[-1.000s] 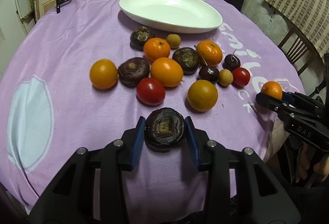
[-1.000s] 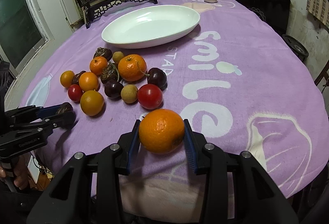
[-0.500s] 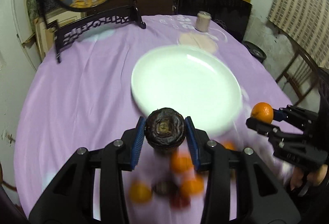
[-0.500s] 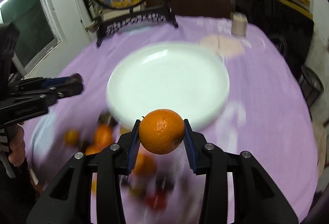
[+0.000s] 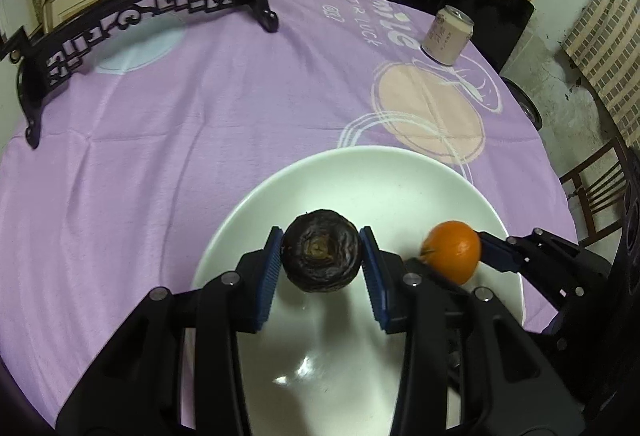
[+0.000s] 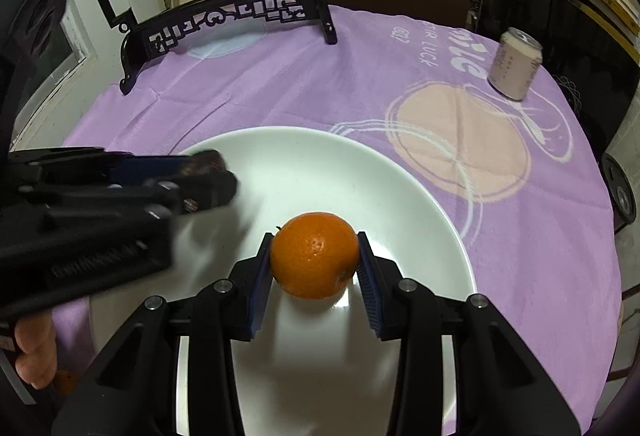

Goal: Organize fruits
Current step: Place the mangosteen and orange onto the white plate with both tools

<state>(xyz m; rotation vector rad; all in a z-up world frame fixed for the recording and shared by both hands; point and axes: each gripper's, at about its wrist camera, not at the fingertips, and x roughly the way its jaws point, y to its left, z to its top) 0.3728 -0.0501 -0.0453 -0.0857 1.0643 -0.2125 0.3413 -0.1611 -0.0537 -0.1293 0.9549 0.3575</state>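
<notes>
Left wrist view: the left tongs [image 5: 321, 255] pinch a dark, wrinkled, flattened round fruit [image 5: 321, 251] between ribbed blue pads [image 5: 266, 276]; its puckered brown stem end faces the camera, so its short axis runs along the fingers. It hangs over the near part of a smooth, glossy white plate [image 5: 384, 176], which lies on a lilac cloth-covered round tabletop [image 5: 140, 164]. At right, the right tongs [image 5: 460, 254] pinch an orange [image 5: 452, 251] over the plate's right side. A pale drink can [image 5: 447, 35] stands upright far right; a black carved fretwork stand [image 5: 132, 20] spans the far left. Right wrist view: the right tongs [image 6: 315, 259] clamp the orange [image 6: 315, 255], a near-round, finely pitted fruit with its small stem at upper left, above the plate [image 6: 400, 188]. The left tongs [image 6: 208, 180], blurred, reach in from the left over the plate's edge, gripping the dark fruit [image 6: 206, 164]. The can [image 6: 516, 64] and stand [image 6: 224, 20] sit beyond.
</notes>
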